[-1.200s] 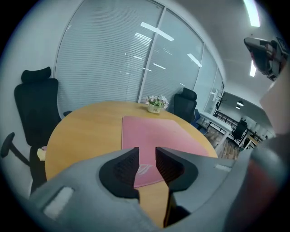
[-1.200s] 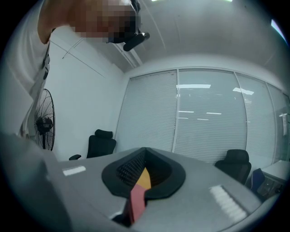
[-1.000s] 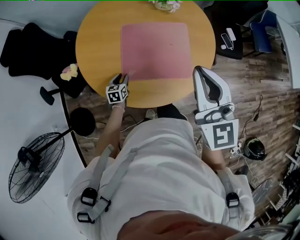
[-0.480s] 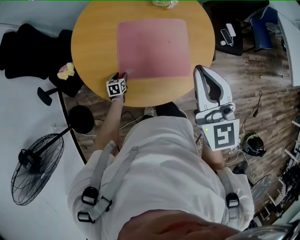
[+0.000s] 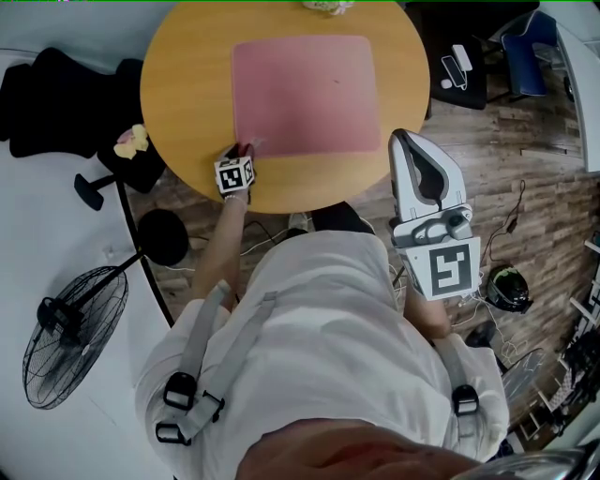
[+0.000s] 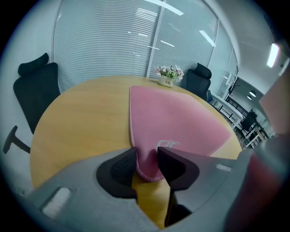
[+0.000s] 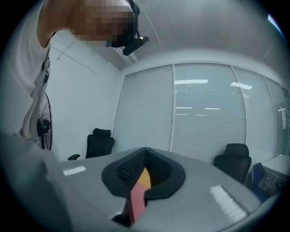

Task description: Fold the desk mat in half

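The pink desk mat [image 5: 305, 94] lies flat on the round wooden table [image 5: 187, 84]. My left gripper [image 5: 246, 150] is at the mat's near-left corner. In the left gripper view that rounded corner [image 6: 147, 165] sits between the two dark pads [image 6: 120, 167]. The jaws are closing around it with a gap still wide for so thin a mat. My right gripper [image 5: 401, 141] hangs off the table's near-right edge, beside the person's body. Its pads [image 7: 131, 167] meet at the tips with nothing between them.
A small flower pot [image 5: 328, 7] stands at the table's far edge beyond the mat. A black office chair [image 5: 56, 94] with a yellow object [image 5: 131, 142] is on the left. A floor fan [image 5: 66, 328] stands lower left. A dark side desk [image 5: 459, 75] is at the right.
The head view has shifted a little. The left gripper has edged slightly toward the mat's near-left corner. The right gripper has not moved.
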